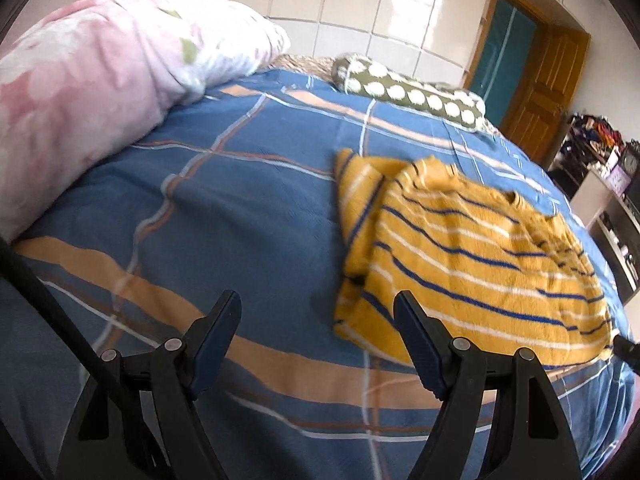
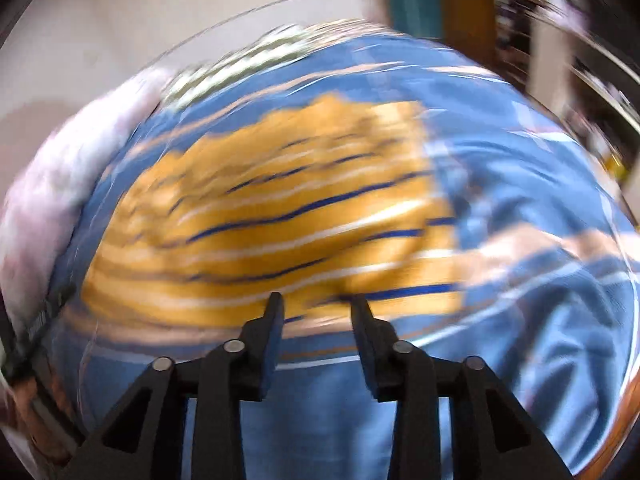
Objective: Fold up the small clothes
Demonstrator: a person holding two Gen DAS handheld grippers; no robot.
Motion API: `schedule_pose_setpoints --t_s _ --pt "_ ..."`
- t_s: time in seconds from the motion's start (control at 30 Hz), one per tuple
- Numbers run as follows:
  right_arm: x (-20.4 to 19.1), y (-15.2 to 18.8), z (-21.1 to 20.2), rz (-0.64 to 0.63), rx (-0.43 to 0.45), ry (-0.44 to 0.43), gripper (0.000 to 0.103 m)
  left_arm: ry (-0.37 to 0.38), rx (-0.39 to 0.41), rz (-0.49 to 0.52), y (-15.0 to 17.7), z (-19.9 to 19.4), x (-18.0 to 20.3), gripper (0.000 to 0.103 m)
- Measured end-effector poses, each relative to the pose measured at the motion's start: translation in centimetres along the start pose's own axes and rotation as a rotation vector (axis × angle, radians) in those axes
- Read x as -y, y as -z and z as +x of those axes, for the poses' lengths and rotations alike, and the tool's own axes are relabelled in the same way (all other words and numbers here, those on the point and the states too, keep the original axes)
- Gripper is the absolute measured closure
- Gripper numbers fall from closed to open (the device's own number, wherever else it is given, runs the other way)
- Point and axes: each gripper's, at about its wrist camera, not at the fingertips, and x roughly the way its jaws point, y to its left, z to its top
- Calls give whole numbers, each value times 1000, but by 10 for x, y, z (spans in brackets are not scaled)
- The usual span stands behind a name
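Observation:
A small yellow sweater (image 1: 468, 256) with blue and white stripes lies partly folded on the blue plaid bed sheet (image 1: 240, 208), one sleeve folded over at its left side. My left gripper (image 1: 318, 304) is open and empty, above the sheet just left of the sweater's near corner. In the blurred right wrist view the sweater (image 2: 272, 216) fills the middle. My right gripper (image 2: 318, 306) is open and empty at the sweater's near edge.
A pink floral quilt (image 1: 80, 92) is piled at the left of the bed. A green dotted pillow (image 1: 408, 88) lies at the far end. A wooden door (image 1: 540, 92) and cluttered shelves (image 1: 592, 148) stand beyond the bed on the right.

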Motion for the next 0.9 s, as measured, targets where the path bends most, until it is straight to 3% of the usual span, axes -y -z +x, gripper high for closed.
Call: schedule_pose_setpoints --t_s 0.13,0.27,0.47,0.63,0.67,0.7,0.8,0.9 --pt "40 -3 -6 136 17 -15 56 -31 -43 46 6 15 12 26" --pt "61 5 2 246 -1 -114 55 -46 -84 55 9 27 13 23" --pt "63 21 10 310 -47 -258 54 -38 -89 46 8 28 10 20" --pt "66 24 24 395 -42 -257 52 -41 -86 53 9 28 11 19" --pt "66 21 26 399 -39 -253 59 -38 -85 51 9 28 10 19" --pt "65 16 27 390 -43 -252 92 -35 -84 49 9 28 10 19" --pt "72 -4 2 324 39 -178 96 -24 -85 45 10 28 8 18" --pt "78 -9 -11 314 52 -145 97 -31 -88 52 9 29 9 18"
